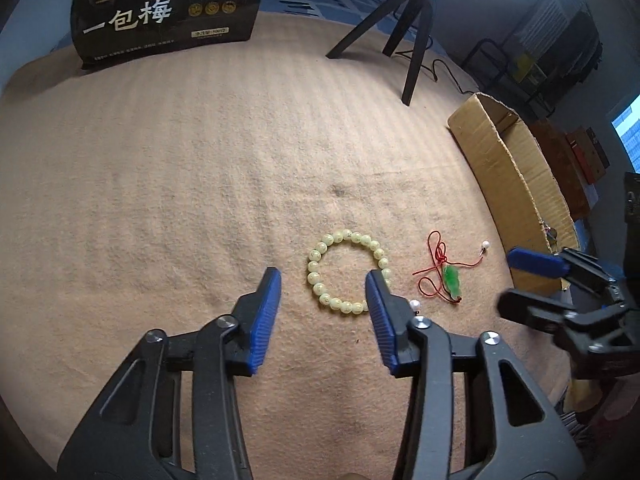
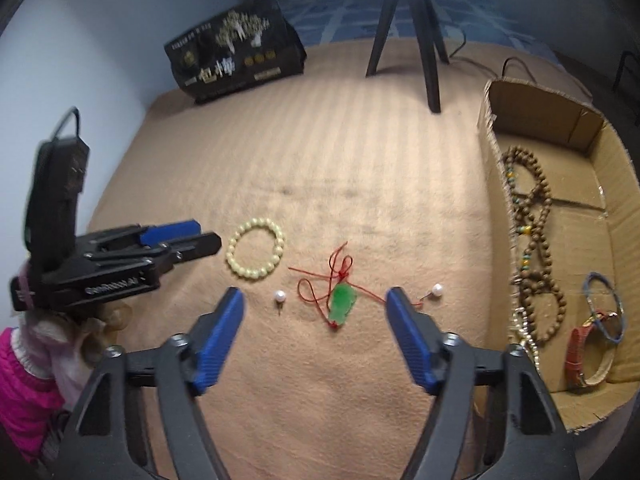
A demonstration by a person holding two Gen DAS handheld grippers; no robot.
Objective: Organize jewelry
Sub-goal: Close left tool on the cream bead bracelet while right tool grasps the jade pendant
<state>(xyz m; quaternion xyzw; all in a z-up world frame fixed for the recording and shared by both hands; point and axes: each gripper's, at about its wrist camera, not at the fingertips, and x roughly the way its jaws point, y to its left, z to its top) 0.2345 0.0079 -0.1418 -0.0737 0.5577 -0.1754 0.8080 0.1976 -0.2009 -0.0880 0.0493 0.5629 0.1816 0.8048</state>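
Over the tan blanket [image 1: 160,200] both grippers hang parted, empty: left gripper [image 1: 324,284] should straddle the bead bracelet [image 1: 348,274], right gripper [image 2: 314,300] the jade pendant [image 2: 342,304], pinching low

In the left wrist view, the left gripper's right finger [image 1: 380,312] covers part of the pale bead bracelet [image 1: 340,272] and most of a small pearl [image 1: 415,305]. The cardboard box [image 1: 516,184] shows only its outer wall; its contents are hidden. The right wrist view is blurred, so the black package's [image 2: 236,48] print is unreadable, and the tripod's [image 2: 412,40] top is cut off.
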